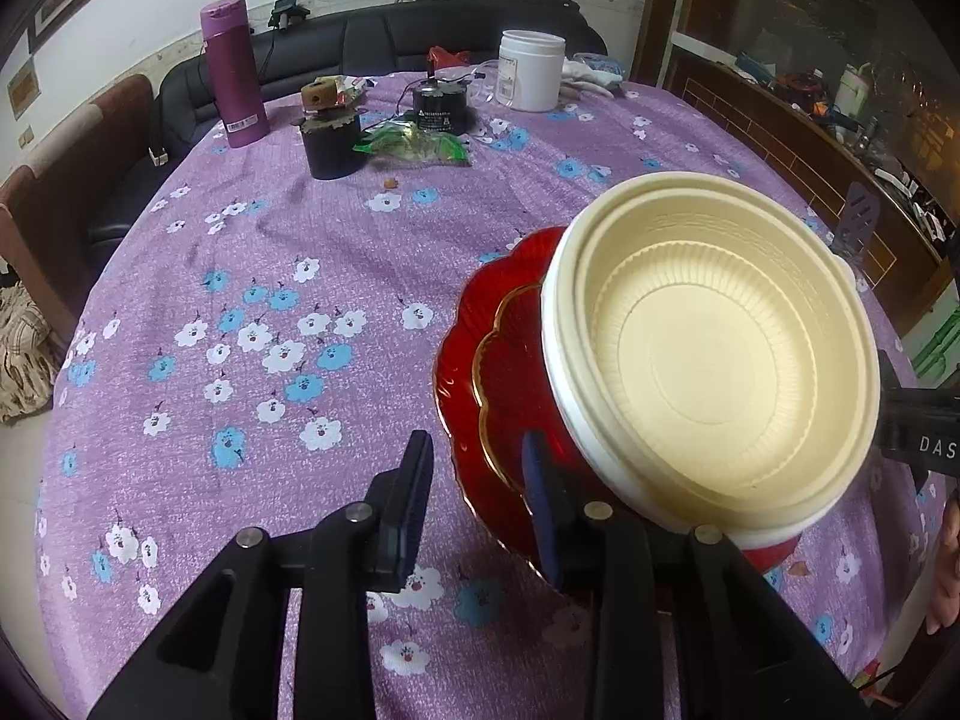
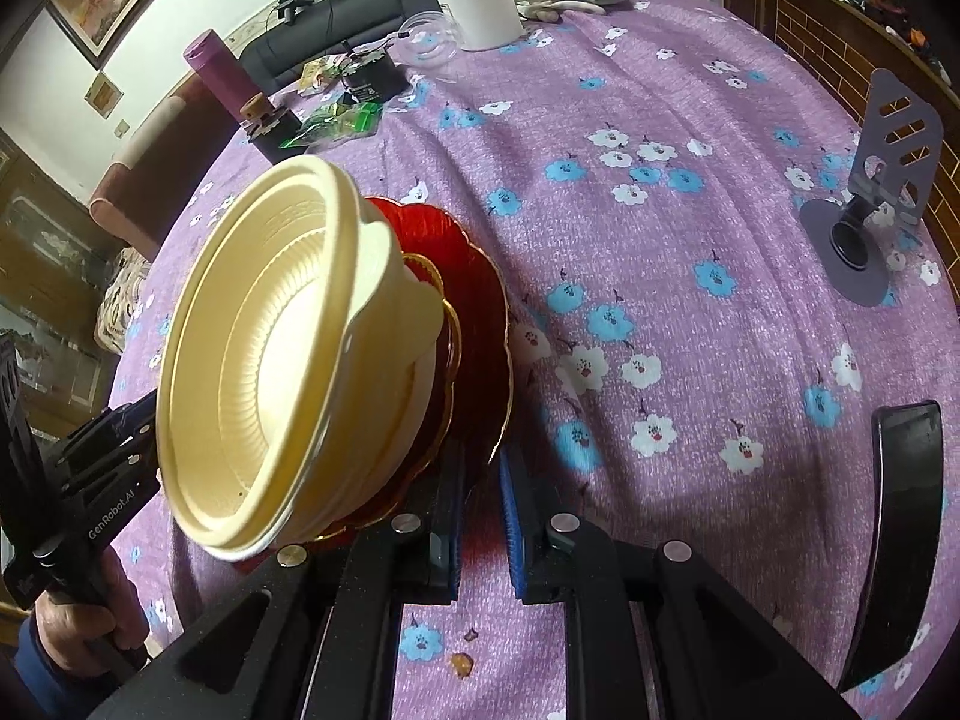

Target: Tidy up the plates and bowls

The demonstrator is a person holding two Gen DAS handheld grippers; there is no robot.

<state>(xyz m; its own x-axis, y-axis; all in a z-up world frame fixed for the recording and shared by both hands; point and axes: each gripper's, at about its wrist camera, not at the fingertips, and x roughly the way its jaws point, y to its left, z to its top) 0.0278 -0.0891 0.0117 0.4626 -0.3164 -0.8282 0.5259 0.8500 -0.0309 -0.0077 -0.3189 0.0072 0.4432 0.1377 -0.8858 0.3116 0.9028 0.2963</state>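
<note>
Left gripper (image 1: pixel 480 498) is hanging released beside the red plates (image 1: pixel 480 372) while right gripper (image 2: pixel 480 504) is pinching their rim, stack tilting above the tablecloth (image 1: pixel 270 276); the cream bowls (image 2: pixel 252 360) on top risk sliding off.
</note>
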